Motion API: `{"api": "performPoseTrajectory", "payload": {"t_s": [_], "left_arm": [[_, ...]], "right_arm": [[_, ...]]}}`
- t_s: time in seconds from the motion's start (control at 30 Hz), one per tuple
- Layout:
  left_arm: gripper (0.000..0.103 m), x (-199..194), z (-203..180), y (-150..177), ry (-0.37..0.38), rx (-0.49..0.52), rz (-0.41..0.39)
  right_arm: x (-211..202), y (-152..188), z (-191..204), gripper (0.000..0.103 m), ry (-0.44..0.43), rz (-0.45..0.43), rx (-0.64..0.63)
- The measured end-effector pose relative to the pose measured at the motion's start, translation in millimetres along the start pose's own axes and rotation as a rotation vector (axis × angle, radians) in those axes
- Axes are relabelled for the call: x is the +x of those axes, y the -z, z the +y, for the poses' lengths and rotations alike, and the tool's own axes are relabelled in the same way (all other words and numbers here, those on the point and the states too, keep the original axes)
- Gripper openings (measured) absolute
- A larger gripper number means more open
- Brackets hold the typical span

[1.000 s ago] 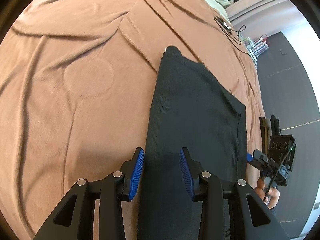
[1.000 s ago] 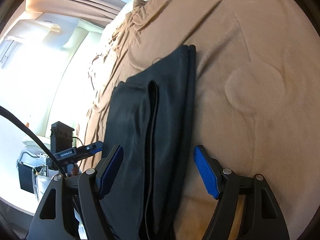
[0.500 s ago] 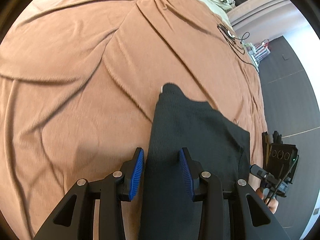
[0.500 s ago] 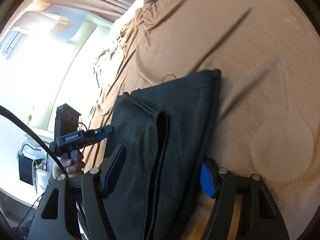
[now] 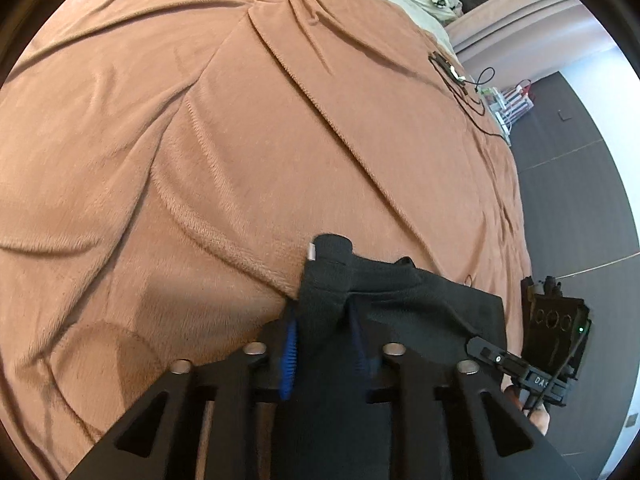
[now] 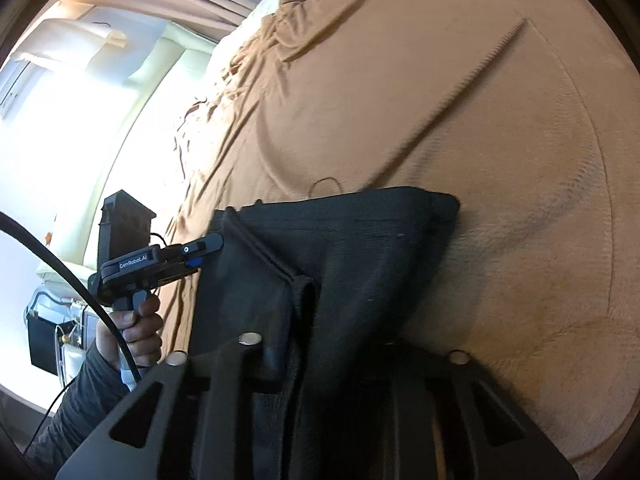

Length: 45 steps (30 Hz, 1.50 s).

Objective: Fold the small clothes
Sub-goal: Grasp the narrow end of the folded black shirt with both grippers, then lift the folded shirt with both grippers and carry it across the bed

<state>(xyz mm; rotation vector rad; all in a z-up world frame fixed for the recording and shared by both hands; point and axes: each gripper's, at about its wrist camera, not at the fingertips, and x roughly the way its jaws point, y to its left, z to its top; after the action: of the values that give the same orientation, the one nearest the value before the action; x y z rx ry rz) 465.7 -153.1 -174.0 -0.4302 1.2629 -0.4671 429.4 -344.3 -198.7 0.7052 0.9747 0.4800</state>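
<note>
Since a second ago, both grippers have been sliding back along the dark charcoal knitted garment [image 5: 404, 296], so that far less of it is showing ahead of the fingers and its far end is sitting much nearer the cameras.

The left gripper [image 5: 323, 344] is closing its jaws, and a bunched ridge of the garment's near edge is standing up between its blue ribbed pads [image 5: 289, 344], which are pressing into the cloth on both sides. The right gripper [image 6: 344, 364] is closing as well, with a thick fold of the same garment gathered between its fingers; the cloth is covering the pads there, so the contact itself is hidden, though the jaws are drawn in narrow around the fold.

The garment is lying folded on the tan plush blanket [image 5: 224, 128], stretching between the two grippers. In the right wrist view the left gripper [image 6: 200, 246] is reaching the cloth's far corner, held by the person's hand [image 6: 136, 328].

Ahead of the garment's far edge, the blanket is spreading wide and bare apart from soft creases and a raised seam. A black cable [image 5: 468, 84] is lying near the blanket's far right border, well apart from the garment. Beyond the blanket's right edge, dark grey floor [image 5: 576, 184] is showing.
</note>
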Motion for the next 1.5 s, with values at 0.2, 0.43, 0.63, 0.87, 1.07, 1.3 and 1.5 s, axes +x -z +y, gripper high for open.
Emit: {"api": "performPoseTrajectory", "payload": {"t_s": [0.2,0.43,0.63,0.87,1.07,1.3,1.5], "left_arm": [[0.011,-18,-7,1,0.018,0.023,-0.031],[0.009,-55,-12,12,0.088,0.05,-0.08],[0.009,-90,-27,29,0.151,0.09,-0.131],[0.008,-136,-38,48,0.213,0.122,-0.189],[0.008,-185,-42,66,0.246,0.145,-0.254],[0.008,-238,-40,86,0.266,0.153,-0.334],[0.008,-288,-36,103,0.266,0.159,-0.41]], "right_arm": [[-9,4,29,0.008,0.045,-0.019,-0.069],[-27,19,69,0.008,0.073,-0.081,-0.139],[-40,42,103,0.008,0.129,-0.122,-0.168],[-80,82,152,0.007,0.181,-0.206,-0.249],[-109,121,205,0.007,0.198,-0.277,-0.343],[-135,168,248,0.007,0.187,-0.318,-0.422],[-150,196,278,0.007,0.176,-0.33,-0.476]]}}
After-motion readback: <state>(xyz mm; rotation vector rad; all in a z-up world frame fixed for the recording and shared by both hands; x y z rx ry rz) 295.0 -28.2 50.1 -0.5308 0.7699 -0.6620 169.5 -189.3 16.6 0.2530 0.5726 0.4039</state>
